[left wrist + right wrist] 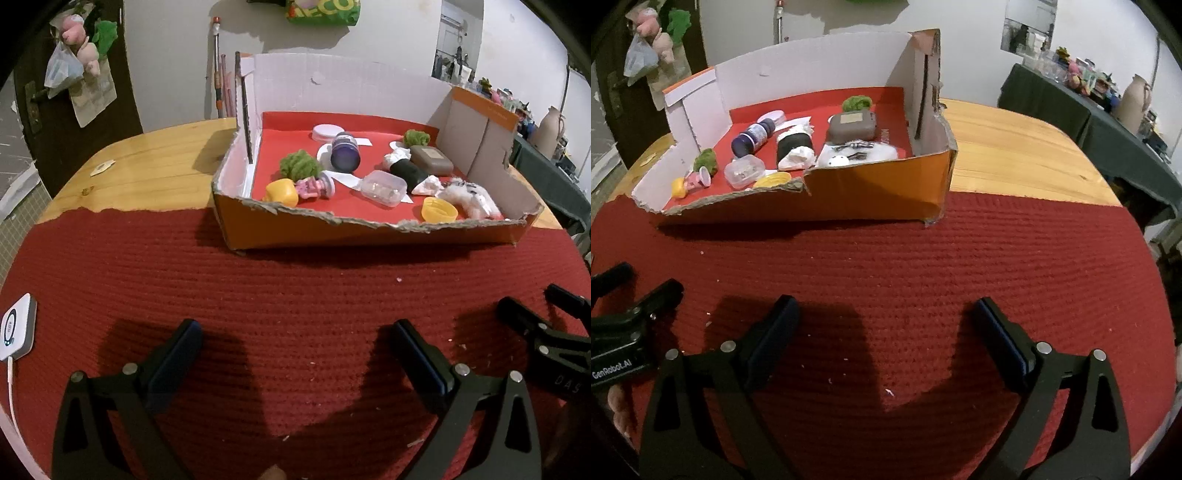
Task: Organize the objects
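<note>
An orange cardboard box (332,230) with a torn front wall and red floor stands on the red mat; it also shows in the right wrist view (879,188). Inside lie a purple bottle (345,152), green pom-poms (298,165), a clear plastic case (383,187), a yellow cap (439,209), a brown block (431,159), a black roll (407,172) and a pink figure (314,185). My left gripper (295,332) is open and empty above the mat, short of the box. My right gripper (884,310) is open and empty beside it.
The red woven mat (258,288) covers the near part of a wooden table (155,158). A white device with a cable (16,328) lies at the mat's left edge. A dark-clothed side table with clutter (1108,110) stands at the far right.
</note>
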